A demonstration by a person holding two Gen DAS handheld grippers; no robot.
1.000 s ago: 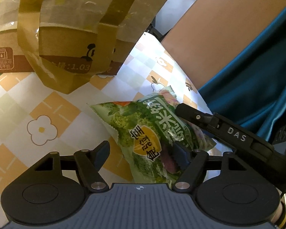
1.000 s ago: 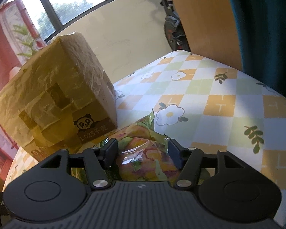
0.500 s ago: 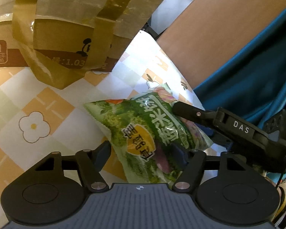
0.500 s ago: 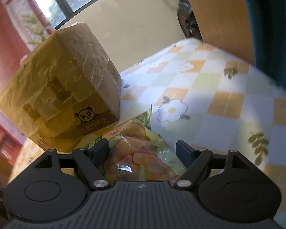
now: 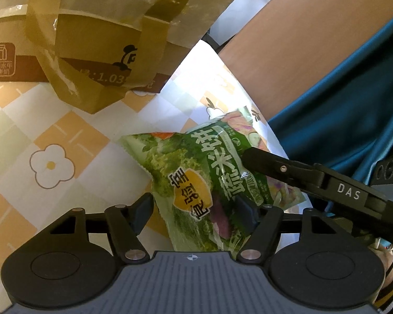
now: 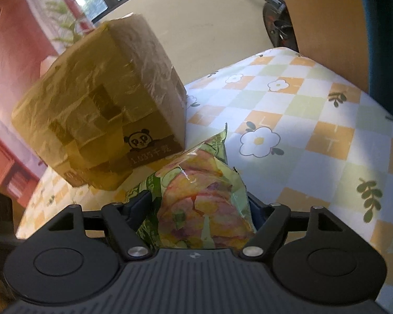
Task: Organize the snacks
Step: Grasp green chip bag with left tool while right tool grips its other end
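Both grippers are on one green snack bag [image 5: 196, 183], which lies on the checked flower tablecloth [image 5: 65, 141] just in front of the taped cardboard box [image 6: 102, 115]; the left gripper [image 5: 194, 209] stands spread, fingers either side of the bag's near end; the right gripper [image 6: 199, 204] straddles the other end, jaws apart, and whether its pads actually pinch the wrapper I cannot tell.
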